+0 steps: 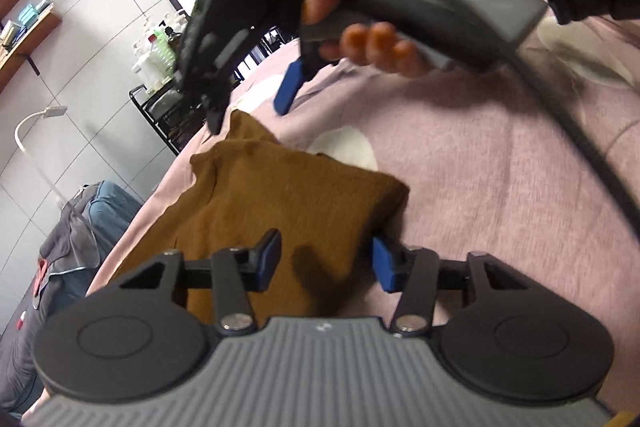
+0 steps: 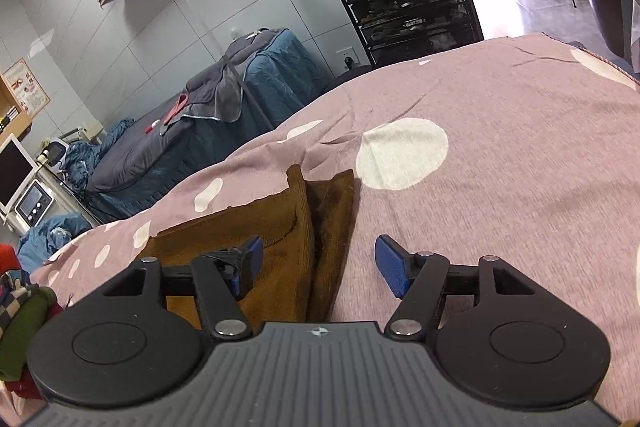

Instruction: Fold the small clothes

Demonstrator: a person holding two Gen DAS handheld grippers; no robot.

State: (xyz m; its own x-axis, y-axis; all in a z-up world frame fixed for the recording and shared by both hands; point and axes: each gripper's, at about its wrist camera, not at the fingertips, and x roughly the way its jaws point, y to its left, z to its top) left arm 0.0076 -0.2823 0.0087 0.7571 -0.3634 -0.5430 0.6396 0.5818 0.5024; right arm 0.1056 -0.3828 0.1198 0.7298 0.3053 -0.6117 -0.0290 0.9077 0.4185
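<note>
A brown garment point(image 1: 280, 203) lies folded on a pink bedspread point(image 1: 500, 187) with pale spots, toward its left edge. The left gripper point(image 1: 326, 261) hangs low over the cloth's near end, its blue pads partly apart with the fabric's near right corner between them; whether they press it I cannot tell. The right gripper point(image 2: 318, 267), held in a hand point(image 1: 360, 27), stands with jaws spread wide over the garment's right edge, gripping nothing.
</note>
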